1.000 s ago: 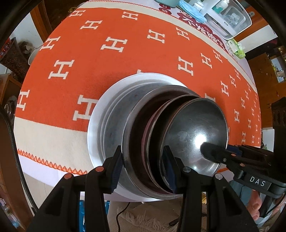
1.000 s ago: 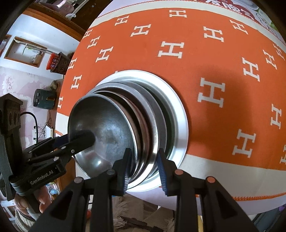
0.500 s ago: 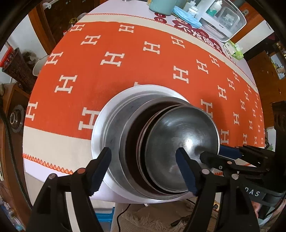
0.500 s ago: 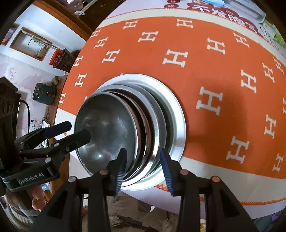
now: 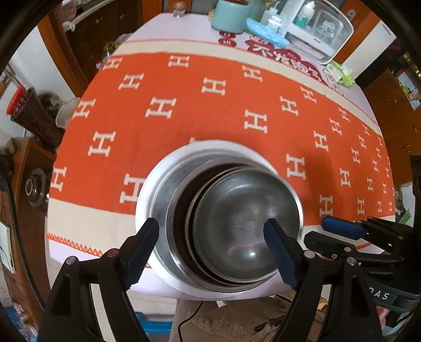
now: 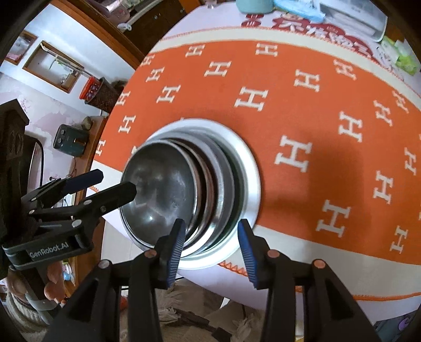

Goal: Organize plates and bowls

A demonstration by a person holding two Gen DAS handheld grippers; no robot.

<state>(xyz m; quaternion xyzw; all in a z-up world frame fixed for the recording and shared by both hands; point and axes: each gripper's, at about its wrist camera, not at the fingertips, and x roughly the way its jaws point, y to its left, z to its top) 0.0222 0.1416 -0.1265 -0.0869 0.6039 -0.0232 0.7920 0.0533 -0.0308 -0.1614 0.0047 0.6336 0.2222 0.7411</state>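
My two grippers hang over a nested stack of steel dishes at the near edge of the orange H-patterned cloth (image 5: 210,110). The wide plate (image 5: 147,200) lies flat on the cloth at the bottom of the stack and carries everything else; inside it sit shallower dishes, whose exact number I cannot tell from the overlapping rims, and the top bowl (image 5: 244,226) rests innermost, mouth up, holding nothing. The stack is round, so it has no long axis; it leans slightly off-centre toward my right side.

My left gripper (image 5: 210,247) is spread wide, its blue-padded fingers flanking the stack without touching it. My right gripper (image 6: 210,244) is also parted, one finger over the top bowl's rim, the other beyond the wide plate's rim, gripping nothing.

Beyond the stack, at the cloth's far edge, stand one teal canister (image 5: 230,14) and one white plastic bin (image 5: 323,34); a green packet (image 5: 343,73) lies just beside the bin. One stack and two grippers are in view.
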